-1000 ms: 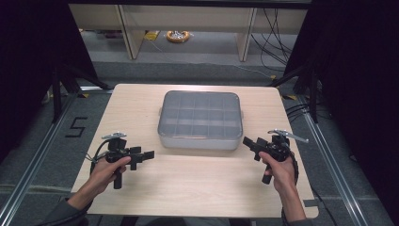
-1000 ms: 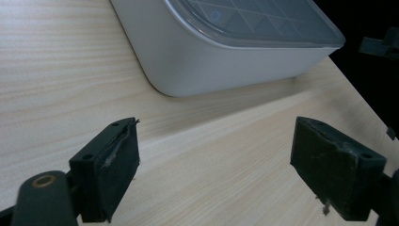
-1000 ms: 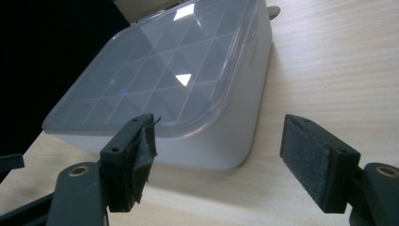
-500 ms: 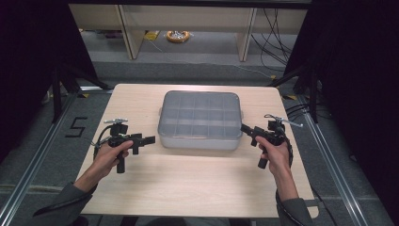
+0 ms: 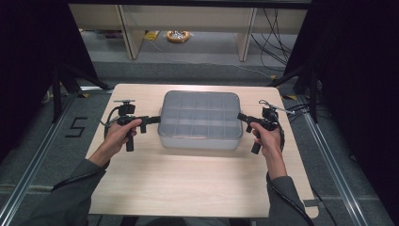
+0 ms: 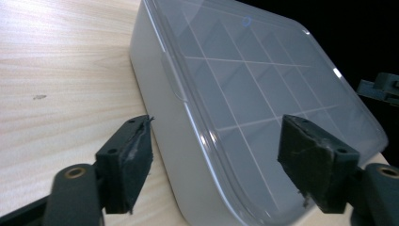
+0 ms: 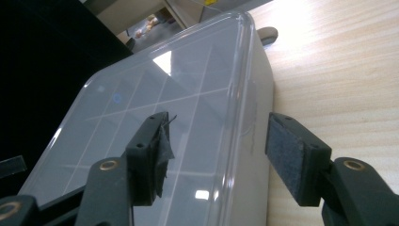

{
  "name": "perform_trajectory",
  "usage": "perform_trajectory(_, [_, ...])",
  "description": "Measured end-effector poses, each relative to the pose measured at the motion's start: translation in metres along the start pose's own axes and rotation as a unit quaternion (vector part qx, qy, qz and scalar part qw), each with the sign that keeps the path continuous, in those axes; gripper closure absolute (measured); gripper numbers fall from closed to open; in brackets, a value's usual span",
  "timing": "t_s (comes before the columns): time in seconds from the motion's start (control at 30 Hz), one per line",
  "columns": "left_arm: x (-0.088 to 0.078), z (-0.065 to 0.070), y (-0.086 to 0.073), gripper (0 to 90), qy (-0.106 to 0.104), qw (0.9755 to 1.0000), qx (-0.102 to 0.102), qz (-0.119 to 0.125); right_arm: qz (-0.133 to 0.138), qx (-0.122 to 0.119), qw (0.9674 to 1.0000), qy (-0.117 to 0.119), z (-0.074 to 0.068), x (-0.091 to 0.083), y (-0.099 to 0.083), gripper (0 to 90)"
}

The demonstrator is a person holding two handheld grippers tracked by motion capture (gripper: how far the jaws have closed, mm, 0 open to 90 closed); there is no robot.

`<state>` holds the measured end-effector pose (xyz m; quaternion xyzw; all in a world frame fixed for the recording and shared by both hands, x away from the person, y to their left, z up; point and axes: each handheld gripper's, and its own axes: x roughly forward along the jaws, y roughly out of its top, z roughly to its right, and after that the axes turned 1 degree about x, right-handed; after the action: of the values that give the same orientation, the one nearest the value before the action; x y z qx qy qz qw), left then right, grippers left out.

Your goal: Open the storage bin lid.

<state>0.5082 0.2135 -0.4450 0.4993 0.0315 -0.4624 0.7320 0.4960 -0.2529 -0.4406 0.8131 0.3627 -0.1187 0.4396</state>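
Note:
A translucent grey compartment box (image 5: 200,120) with a clear lid sits shut at the middle of the wooden table (image 5: 188,188). My left gripper (image 5: 153,119) is at the box's left end and my right gripper (image 5: 242,117) at its right end. In the left gripper view the left gripper (image 6: 216,141) is open, its jaws straddling the lid edge of the box (image 6: 244,80) without touching. The right gripper view shows the right gripper (image 7: 219,141) open the same way astride the rim of the box (image 7: 188,94). The divided cells look empty.
Bare tabletop lies in front of the box and on both sides. Behind the table stand shelf legs, with a yellow cable coil (image 5: 178,36) on the floor. A taped "5" (image 5: 77,127) marks the floor at left. Dark curtains flank the table.
Both grippers have moved forward and inward from the table's front corners to the two ends of the box. The box has not moved.

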Motion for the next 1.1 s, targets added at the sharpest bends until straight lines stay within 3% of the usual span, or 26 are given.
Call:
perform_trajectory(0.13, [0.011, -0.004, 0.007, 28.6, 0.006, 0.9999, -0.006, -0.009, 0.001, 0.001, 1.0000, 0.002, 0.000, 0.008, 0.003, 43.4])
perform_trajectory(0.17, [0.014, -0.003, 0.009, 28.9, 0.008, 0.9998, -0.016, -0.004, -0.004, 0.009, 0.9999, 0.006, -0.002, 0.012, 0.004, 43.5])
perform_trajectory(0.33, [0.025, -0.005, 0.018, 30.6, 0.001, 0.9997, -0.024, -0.009, -0.013, 0.009, 0.9999, -0.004, -0.003, 0.021, 0.006, 43.4])
perform_trajectory(0.37, [0.028, -0.004, 0.019, 30.8, 0.001, 0.9996, -0.025, -0.010, -0.019, 0.020, 0.9996, -0.004, -0.004, 0.022, 0.006, 43.5])
perform_trajectory(0.4, [0.030, -0.005, 0.021, 31.1, 0.001, 0.9996, -0.027, -0.012, -0.014, 0.006, 0.9999, -0.006, -0.001, 0.025, 0.006, 43.5])
perform_trajectory(0.43, [0.032, -0.005, 0.024, 31.3, 0.003, 0.9995, -0.028, -0.012, -0.019, 0.019, 0.9996, -0.004, -0.003, 0.025, 0.006, 43.4])
perform_trajectory(0.53, [0.040, -0.009, 0.029, 33.1, 0.013, 0.9991, -0.039, -0.014, -0.013, 0.004, 0.9999, -0.008, 0.000, 0.031, 0.006, 43.6])
perform_trajectory(0.6, [0.046, -0.011, 0.029, 34.5, 0.021, 0.9988, -0.042, -0.018, -0.023, 0.024, 0.9994, -0.007, -0.001, 0.031, 0.006, 43.6])
perform_trajectory(0.73, [0.053, -0.011, 0.029, 37.6, 0.021, 0.9983, -0.046, -0.027, -0.027, 0.021, 0.9994, -0.009, 0.001, 0.035, 0.005, 44.8])
perform_trajectory(0.77, [0.054, -0.012, 0.028, 41.1, 0.022, 0.9985, -0.042, -0.028, -0.023, 0.005, 0.9997, -0.011, 0.003, 0.038, 0.005, 45.5])
perform_trajectory(0.87, [0.057, -0.009, 0.026, 46.2, 0.017, 0.9987, -0.038, -0.028, -0.029, 0.012, 0.9994, -0.015, 0.001, 0.039, 0.004, 45.1])
perform_trajectory(0.93, [0.057, -0.005, 0.025, 49.4, 0.030, 0.9988, -0.029, -0.024, -0.024, 0.018, 0.9993, -0.022, -0.002, 0.038, 0.003, 49.3])
perform_trajectory(0.97, [0.056, -0.003, 0.025, 49.7, 0.032, 0.9988, -0.030, -0.022, -0.015, -0.008, 0.9995, -0.027, 0.000, 0.037, 0.004, 50.8])
perform_trajectory(1.0, [0.055, -0.002, 0.025, 50.6, 0.034, 0.9988, -0.028, -0.023, -0.013, 0.011, 0.9995, -0.027, -0.004, 0.036, 0.004, 51.2])
perform_trajectory(1.03, [0.054, 0.000, 0.025, 50.6, 0.039, 0.9987, -0.025, -0.022, -0.007, -0.033, 0.9989, -0.033, 0.002, 0.037, 0.005, 52.6])
perform_trajectory(1.07, [0.053, 0.000, 0.025, 50.3, 0.039, 0.9988, -0.024, -0.020, -0.007, -0.033, 0.9989, -0.031, 0.001, 0.036, 0.006, 53.1])
perform_trajectory(1.1, [0.053, 0.001, 0.026, 50.7, 0.023, 0.9995, -0.019, -0.011, -0.010, -0.007, 0.9993, -0.034, -0.005, 0.034, 0.005, 53.9])
